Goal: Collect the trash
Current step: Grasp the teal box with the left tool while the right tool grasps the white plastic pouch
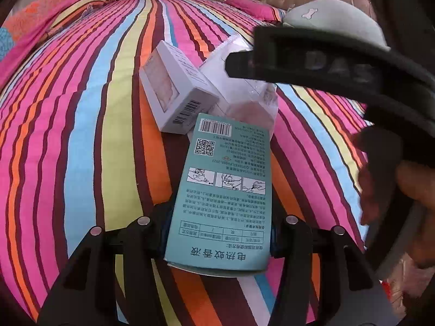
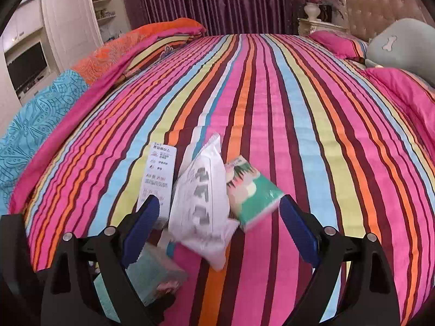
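Teal box (image 1: 221, 190) on striped bed (image 1: 81, 135), pinched in left claw (image 1: 217, 233). White box (image 1: 176, 92) just beyond, crinkled white wrapper (image 1: 239, 81) beside it. Right claw (image 2: 218, 212) spread wide over white wrapper (image 2: 201, 198); green packet (image 2: 250, 187) alongside.

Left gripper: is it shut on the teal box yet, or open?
Shut on it. In the left wrist view both blue pads of the left gripper press the sides of the teal box, which sticks out forward over the bedspread.
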